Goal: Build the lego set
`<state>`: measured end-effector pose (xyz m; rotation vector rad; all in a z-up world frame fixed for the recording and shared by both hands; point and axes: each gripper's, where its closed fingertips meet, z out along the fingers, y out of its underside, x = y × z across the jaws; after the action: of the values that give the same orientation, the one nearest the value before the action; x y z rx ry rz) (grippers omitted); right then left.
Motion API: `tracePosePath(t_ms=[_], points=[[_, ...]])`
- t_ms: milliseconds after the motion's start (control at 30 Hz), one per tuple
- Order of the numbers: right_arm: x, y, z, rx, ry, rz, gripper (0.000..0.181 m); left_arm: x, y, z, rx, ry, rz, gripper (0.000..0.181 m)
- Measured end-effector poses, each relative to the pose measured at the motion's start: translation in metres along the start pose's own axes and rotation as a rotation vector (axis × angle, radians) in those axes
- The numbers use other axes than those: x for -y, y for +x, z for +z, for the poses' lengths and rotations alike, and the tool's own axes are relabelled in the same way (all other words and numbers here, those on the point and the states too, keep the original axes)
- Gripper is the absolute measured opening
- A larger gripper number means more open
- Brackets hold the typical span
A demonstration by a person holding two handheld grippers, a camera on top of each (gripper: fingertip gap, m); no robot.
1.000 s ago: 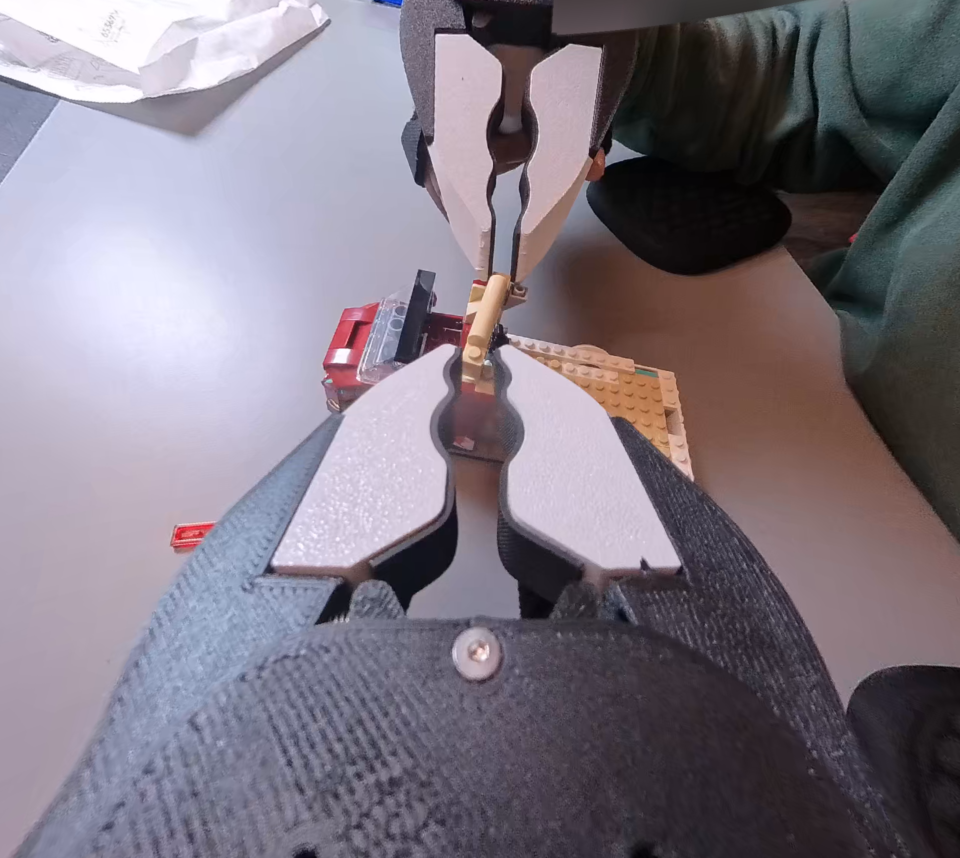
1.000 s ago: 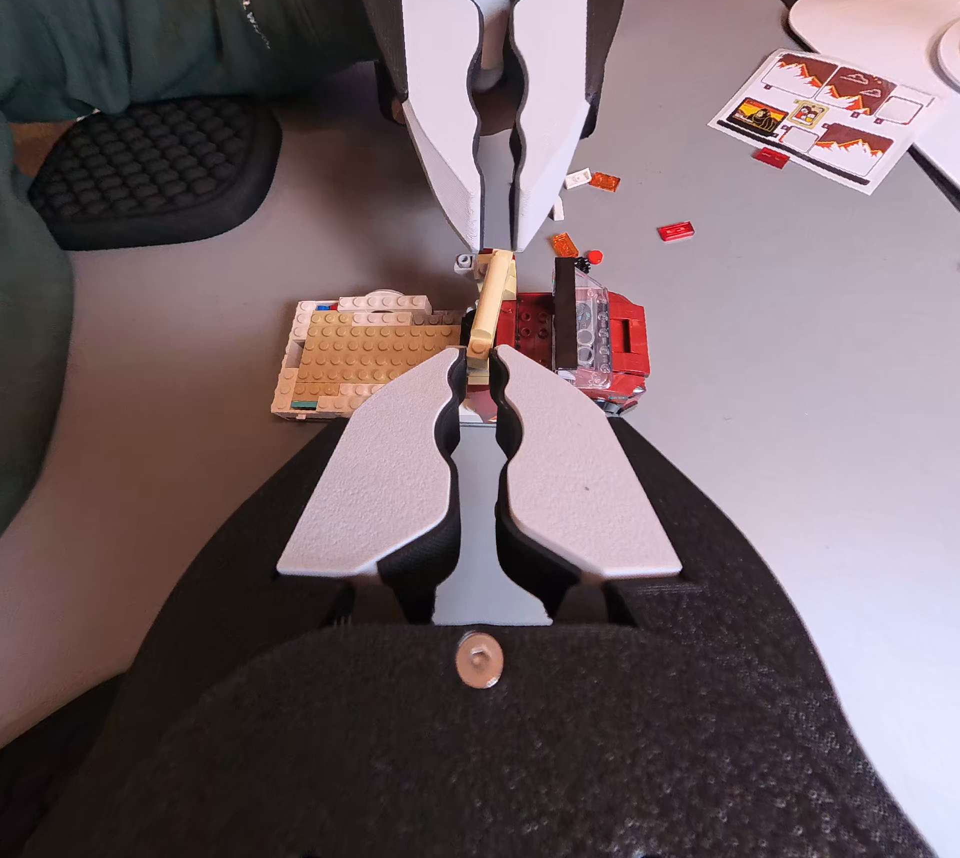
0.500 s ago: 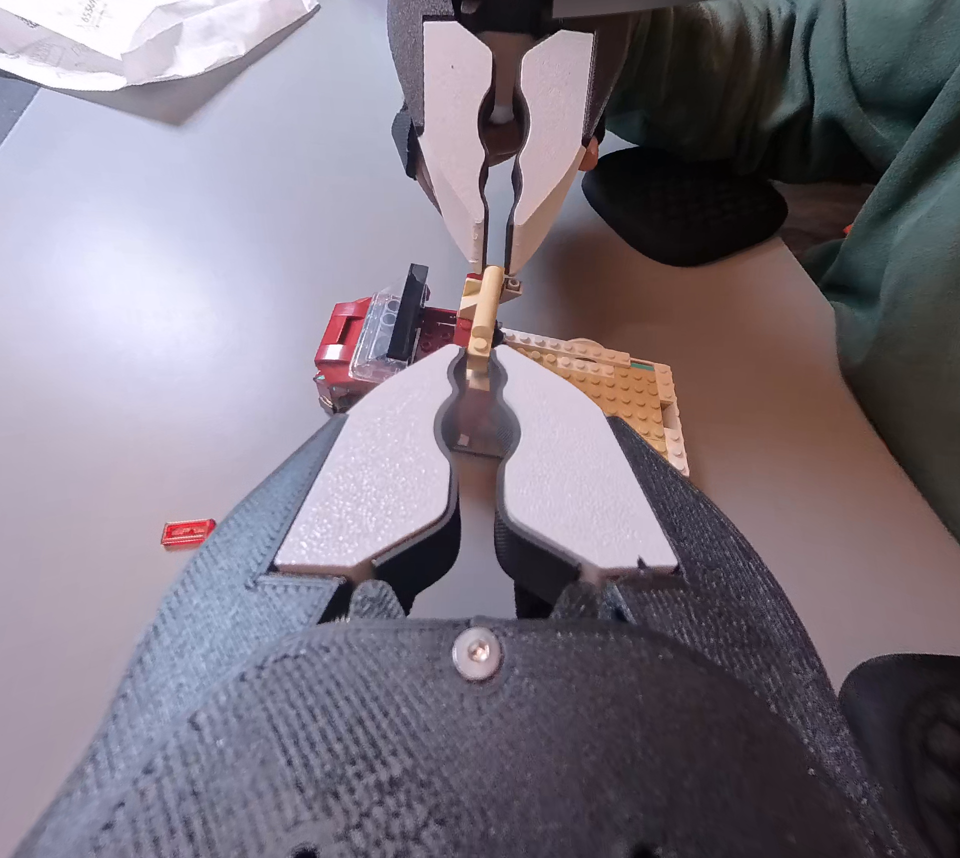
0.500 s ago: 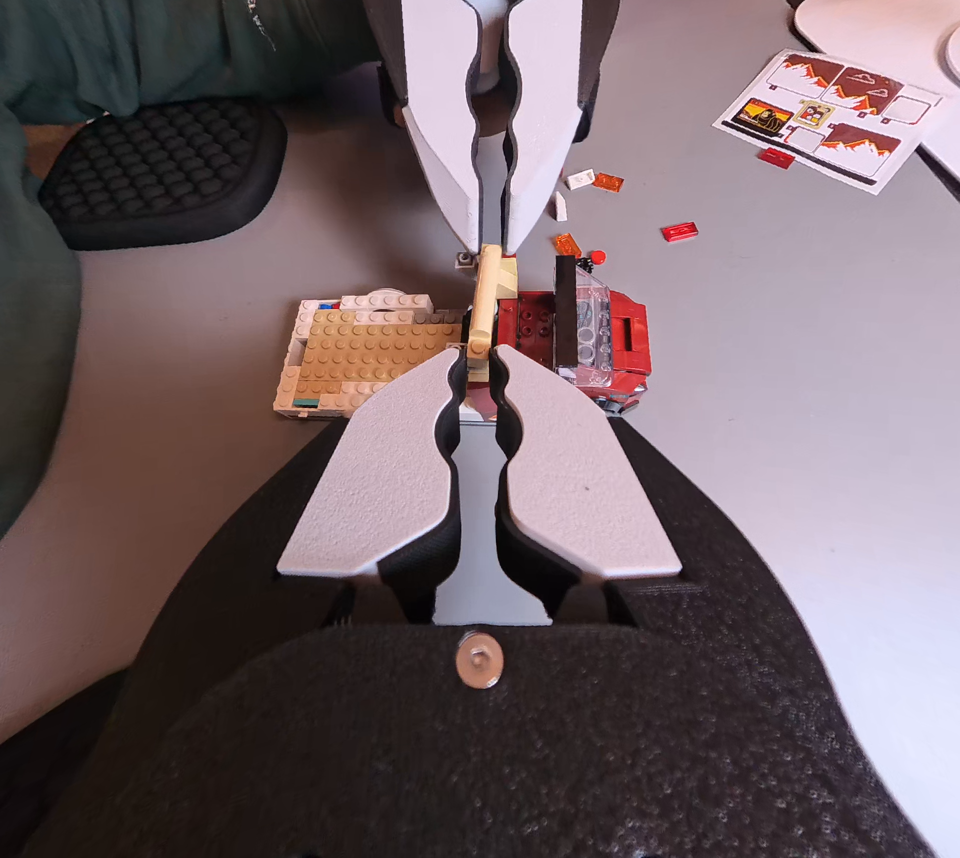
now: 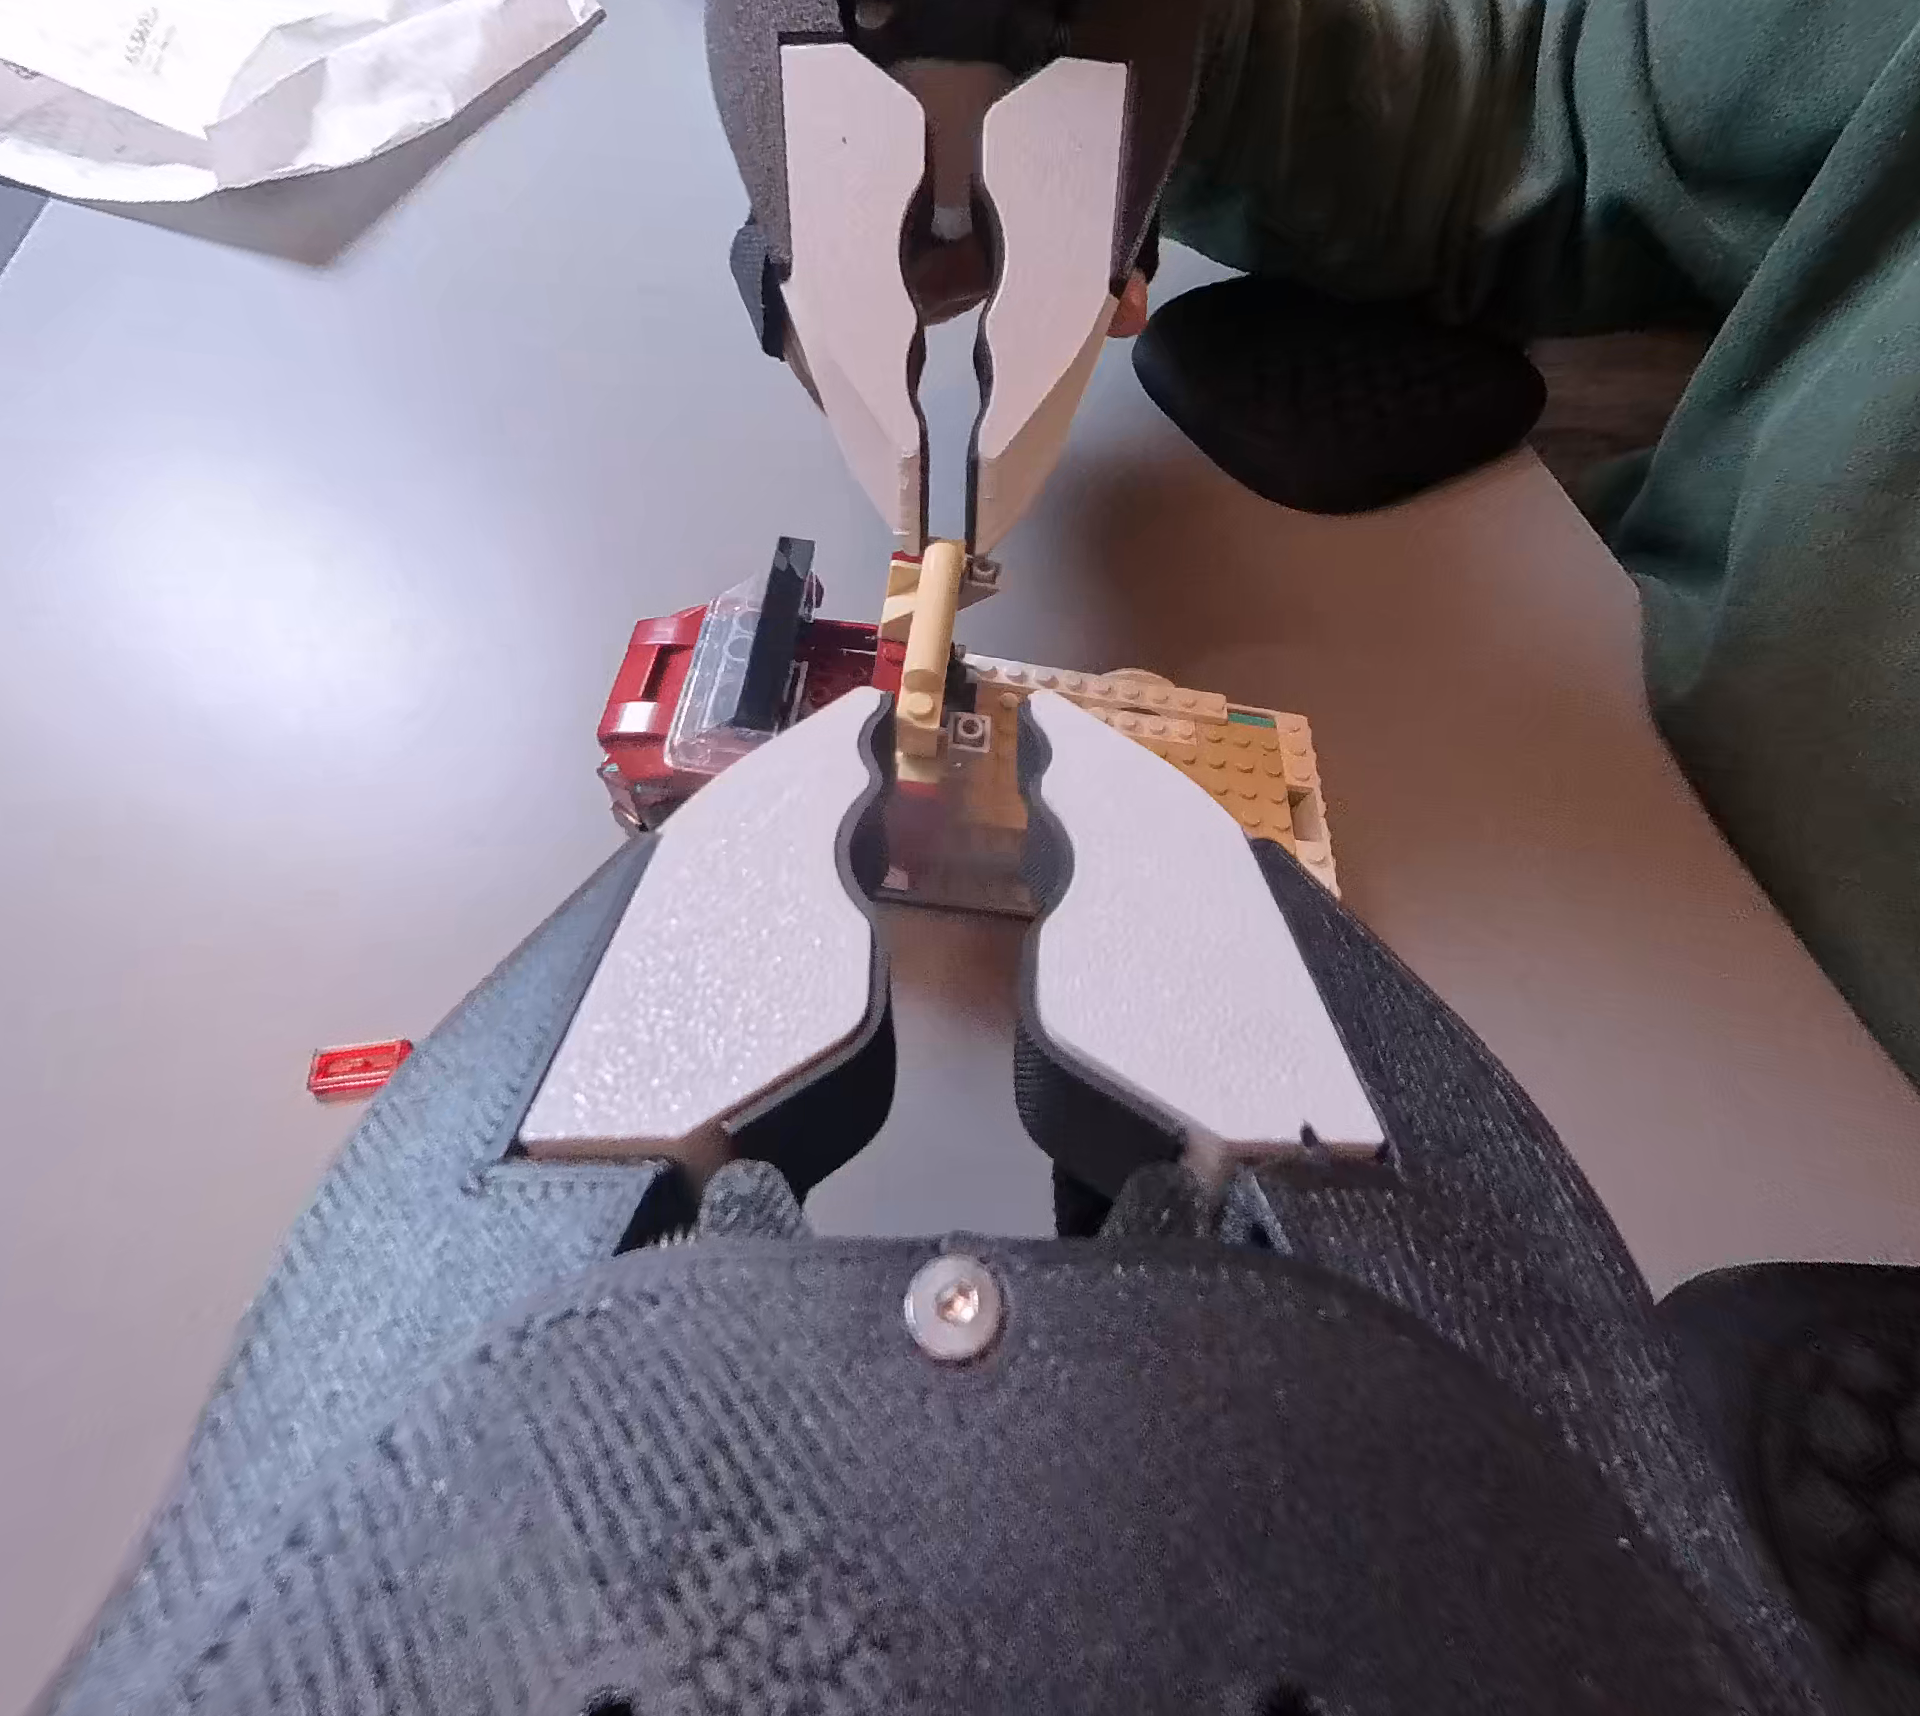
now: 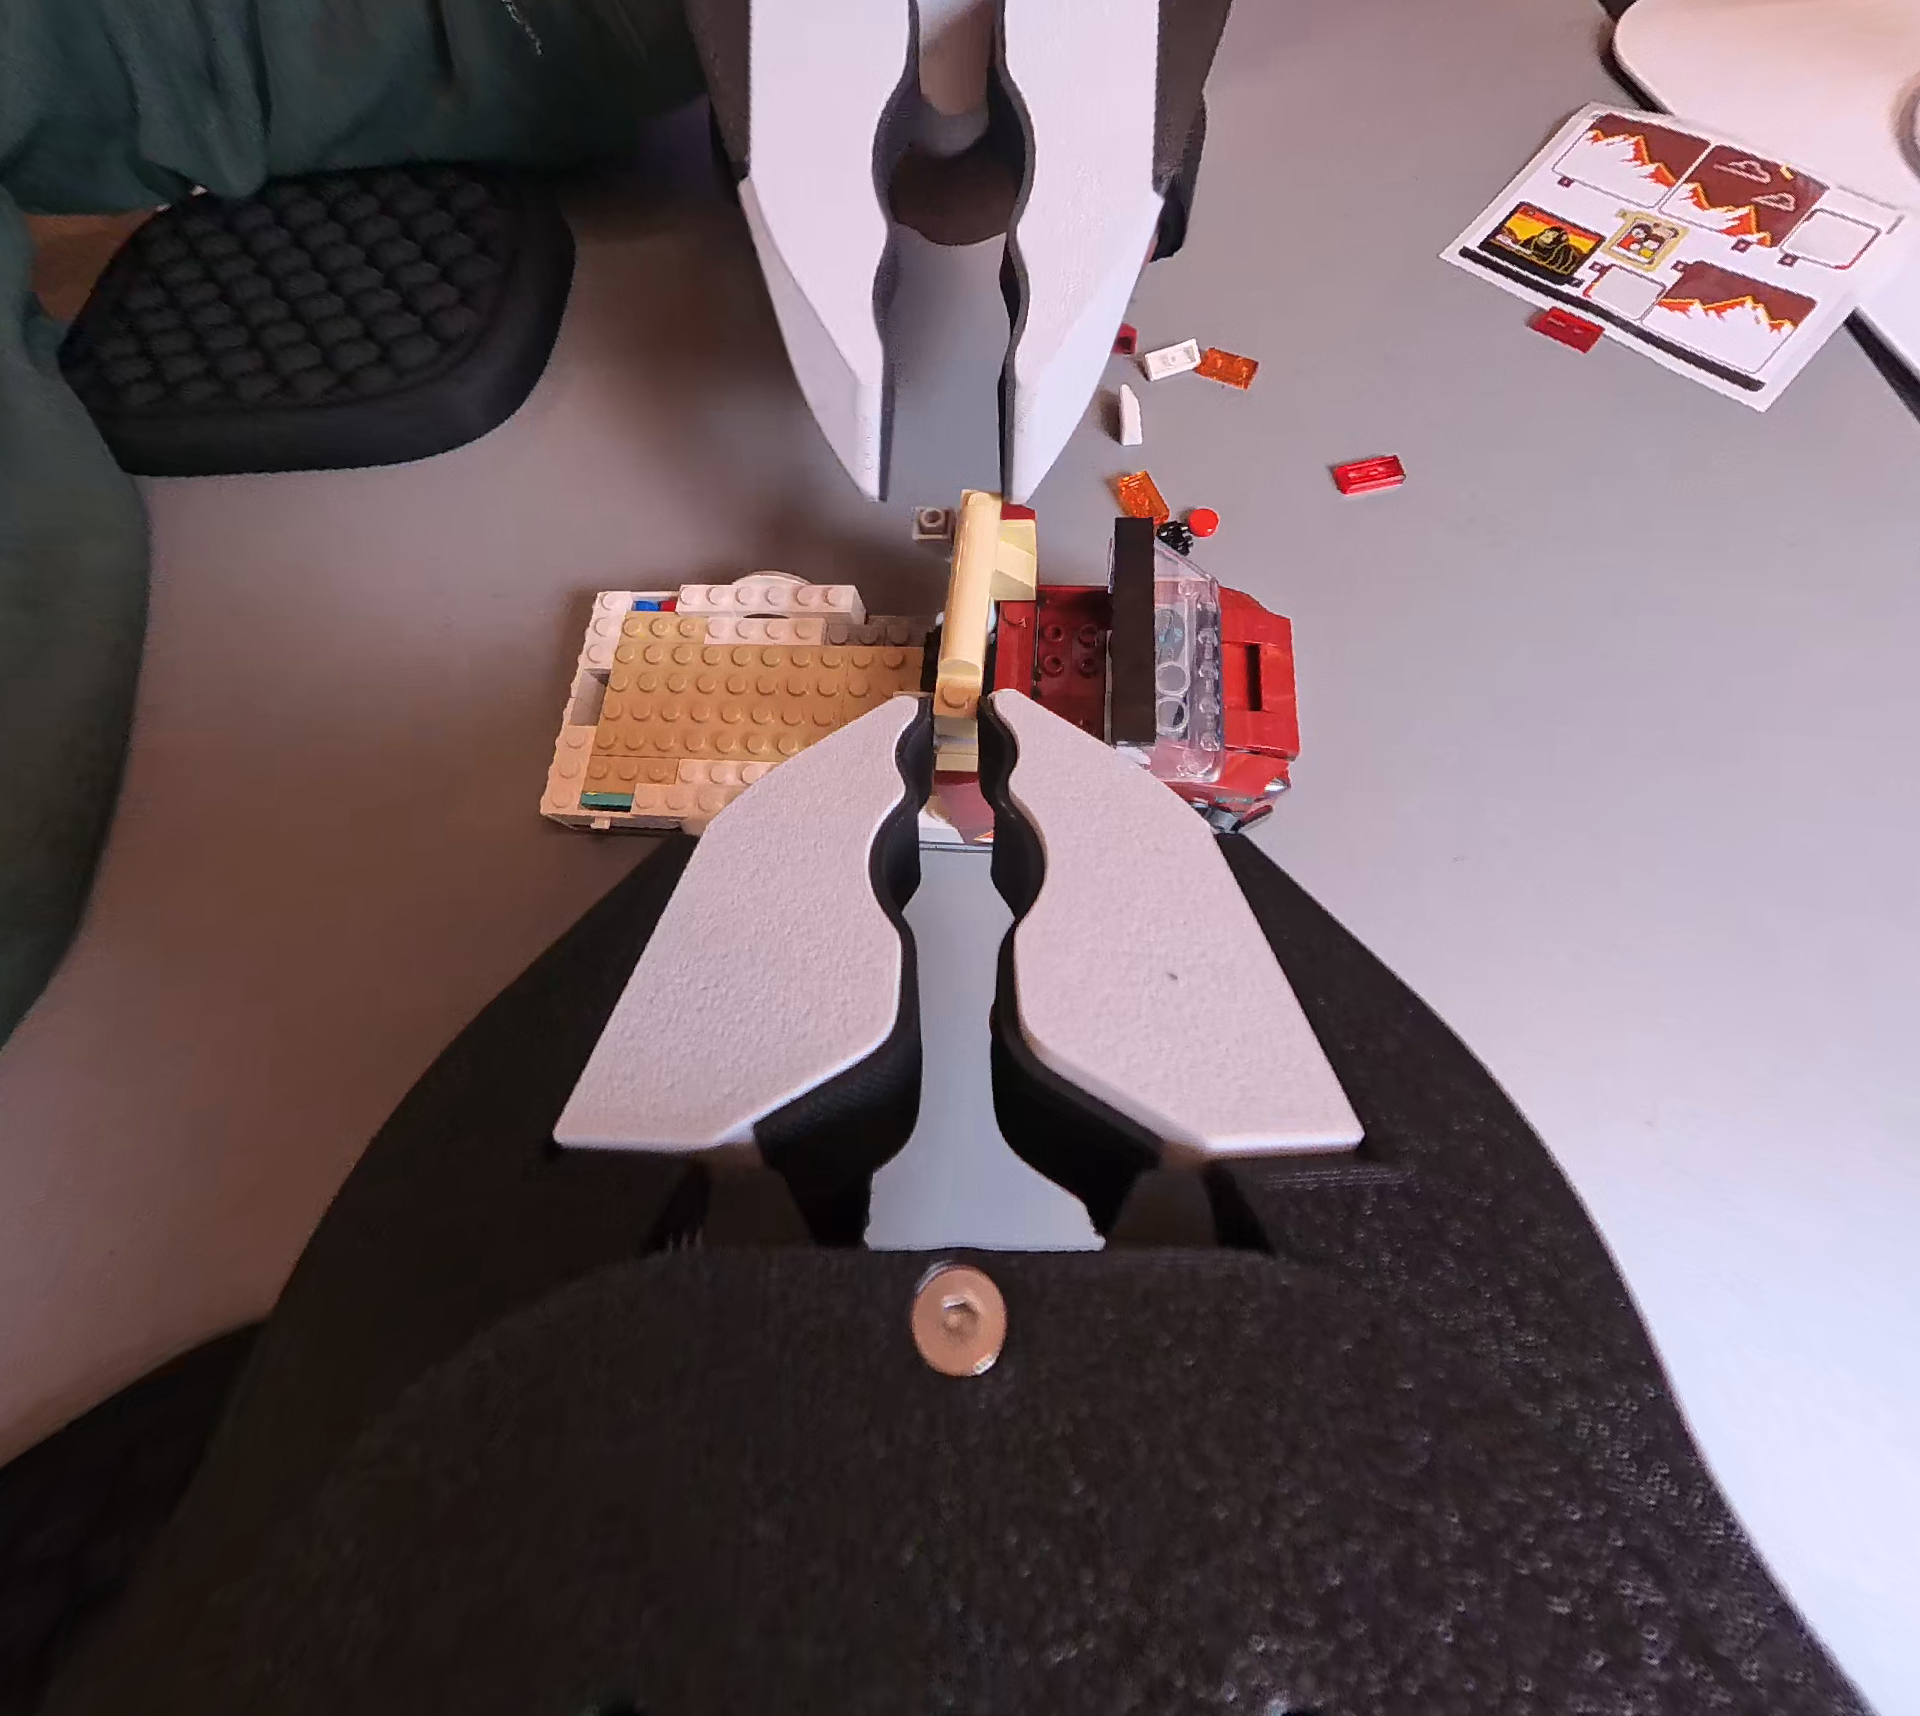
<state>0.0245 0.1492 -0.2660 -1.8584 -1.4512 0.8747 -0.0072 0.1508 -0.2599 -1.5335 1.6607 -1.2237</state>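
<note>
light, stiff tan plastic lego bar [image 6: 961, 617], likely snap-fragile; pinched at its near end by right gripper [image 6: 956, 716], left gripper [image 5: 951, 710] released.

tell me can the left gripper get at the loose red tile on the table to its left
Probably yes: the left gripper is open and seems to grip nothing, and the red tile lies alone on the table beside it.

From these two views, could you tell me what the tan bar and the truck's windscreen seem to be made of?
Tan bar: apparently rigid moulded plastic, smooth with a soft sheen along its rounded edge. Windscreen: seemingly clear hard plastic, glossy; the studs beneath show through it.
</note>
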Motion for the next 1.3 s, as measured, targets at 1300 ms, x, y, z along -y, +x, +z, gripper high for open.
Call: tracePosePath(t_ms=[1300], points=[[0.001,-0.001,0.002,0.017,0.013,0.025,0.008,0.003,-0.012,-0.002,0.075,-0.012,-0.014,0.011]])
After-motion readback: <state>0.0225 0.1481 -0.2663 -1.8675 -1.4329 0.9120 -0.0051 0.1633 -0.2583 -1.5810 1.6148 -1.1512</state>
